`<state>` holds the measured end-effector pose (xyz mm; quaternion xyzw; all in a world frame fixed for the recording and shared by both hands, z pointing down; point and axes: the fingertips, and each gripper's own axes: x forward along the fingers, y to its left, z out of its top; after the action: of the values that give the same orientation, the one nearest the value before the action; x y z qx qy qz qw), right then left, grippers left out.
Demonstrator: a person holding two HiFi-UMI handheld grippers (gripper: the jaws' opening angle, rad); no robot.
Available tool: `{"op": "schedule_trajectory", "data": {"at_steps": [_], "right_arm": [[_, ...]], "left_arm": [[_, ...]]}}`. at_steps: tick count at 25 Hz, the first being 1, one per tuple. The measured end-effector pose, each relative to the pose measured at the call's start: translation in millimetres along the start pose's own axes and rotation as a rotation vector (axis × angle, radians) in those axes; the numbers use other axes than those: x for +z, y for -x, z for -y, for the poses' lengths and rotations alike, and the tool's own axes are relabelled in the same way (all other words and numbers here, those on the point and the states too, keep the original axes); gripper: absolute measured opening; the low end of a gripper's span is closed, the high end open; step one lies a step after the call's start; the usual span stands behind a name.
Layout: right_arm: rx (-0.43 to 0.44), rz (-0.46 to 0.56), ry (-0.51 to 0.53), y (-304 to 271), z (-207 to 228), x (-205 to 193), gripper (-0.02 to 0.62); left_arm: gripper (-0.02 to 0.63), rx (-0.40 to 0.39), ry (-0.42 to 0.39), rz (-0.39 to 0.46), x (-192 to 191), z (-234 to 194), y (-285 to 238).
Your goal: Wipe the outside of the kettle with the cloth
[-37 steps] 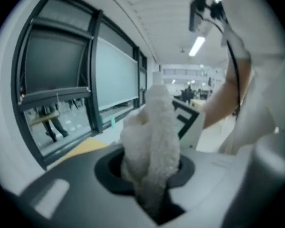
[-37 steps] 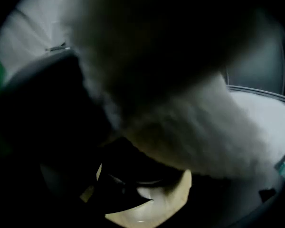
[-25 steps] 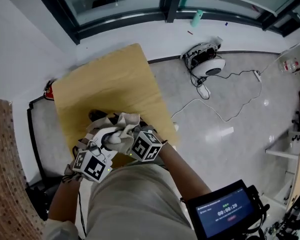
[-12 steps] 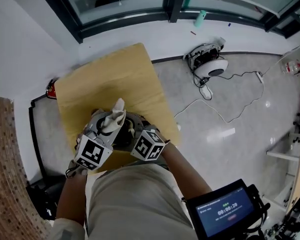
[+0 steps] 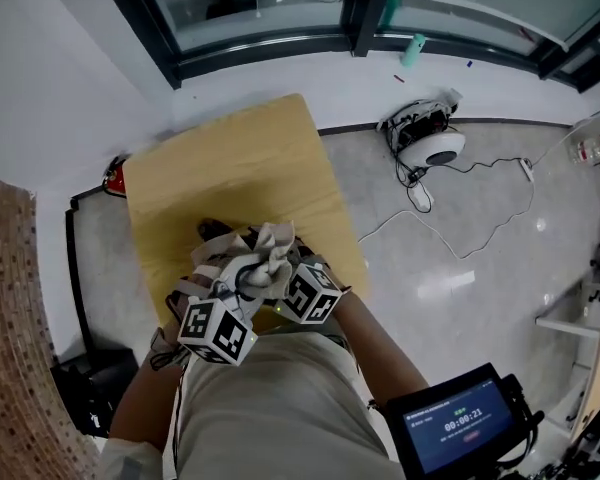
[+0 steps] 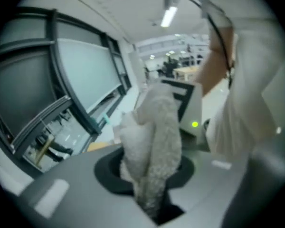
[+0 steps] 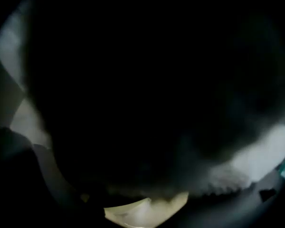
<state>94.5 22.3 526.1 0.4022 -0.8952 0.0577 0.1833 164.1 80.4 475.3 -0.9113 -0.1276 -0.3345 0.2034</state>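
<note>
Both forearms come in from the bottom of the head view, angled down, hands close together over the near edge of the table (image 5: 230, 168). The left gripper (image 5: 248, 280) is clamped tight on the cloth (image 6: 152, 146), a fluffy off-white terry bunched into a thick roll that sticks up out of its smooth grey jaws. From above, that cloth sits draped on the dark kettle (image 5: 220, 236), which stands on the pale wood tabletop right in front of the person.

The right gripper (image 5: 298, 280) is pressed in beside it. Its own view is basically black, with just a fuzzy cloth edge and a sliver of yellow wood, so I honestly can't tell its grip. Further out there's glossy grey floor.
</note>
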Motion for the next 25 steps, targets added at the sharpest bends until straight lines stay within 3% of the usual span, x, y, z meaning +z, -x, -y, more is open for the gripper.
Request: {"op": "schedule_trajectory", "data": {"at_steps": [1,2,4,5,6,9,10,11,12,14,16,17,21,25], "right_arm": [[0.001,-0.001,0.003,-1.1,-1.0,0.7,0.529],[0.003,-0.001,0.006,-2.4,-1.4,2.9,0.529],[0.0,-0.002,0.008,-4.0,1.1,5.0,0.531],[-0.005,-0.004,0.008,-4.2,2.5,4.5,0.529],[-0.007,-0.008,0.007,-4.3,2.3,3.5,0.531],[0.002,-0.027,0.016,-4.8,-1.8,-1.2,0.534],[0.002,-0.033,0.02,-5.2,-1.5,-2.5,0.534],[0.001,-0.047,0.019,-5.6,-0.4,-3.7,0.535],[-0.001,-0.075,0.007,-5.9,1.4,-5.7,0.537],[-0.003,-0.138,-0.082,-1.2,6.1,-8.6,0.535],[-0.023,-0.077,-0.251,19.4,12.9,5.3,0.534],[-0.048,-0.004,-0.34,35.4,17.9,17.8,0.534],[-0.21,0.247,-0.569,90.2,42.8,58.2,0.531],[-0.268,0.493,-0.765,113.5,53.6,97.2,0.529]], "left_arm": [[0.097,-0.029,0.004,0.01,-0.5,4.0,1.9],[0.101,-0.025,0.089,0.046,-4.2,-6.8,5.1],[0.101,0.045,0.348,0.132,-14.7,-50.9,9.7],[0.101,0.057,0.419,0.153,-15.8,-62.7,10.6],[0.1,0.031,0.406,0.145,-12.7,-57.6,10.7],[0.103,-0.104,0.113,0.033,0.4,2.7,8.1],[0.103,-0.098,0.103,0.04,1.7,7.7,7.7],[0.103,-0.063,0.176,0.087,2.0,-0.1,9.0],[0.103,-0.019,0.317,0.161,0.8,-16.0,12.7],[0.103,0.047,0.678,0.324,-8.7,-52.1,28.4],[0.103,0.096,0.972,0.484,-22.2,-77.5,56.7],[0.103,0.122,1.068,0.562,-27.8,-84.7,74.9],[0.103,0.2,1.268,0.801,-52.7,-90.4,145.9],[0.104,0.223,1.363,0.932,-67.7,-88.3,185.0]]}}
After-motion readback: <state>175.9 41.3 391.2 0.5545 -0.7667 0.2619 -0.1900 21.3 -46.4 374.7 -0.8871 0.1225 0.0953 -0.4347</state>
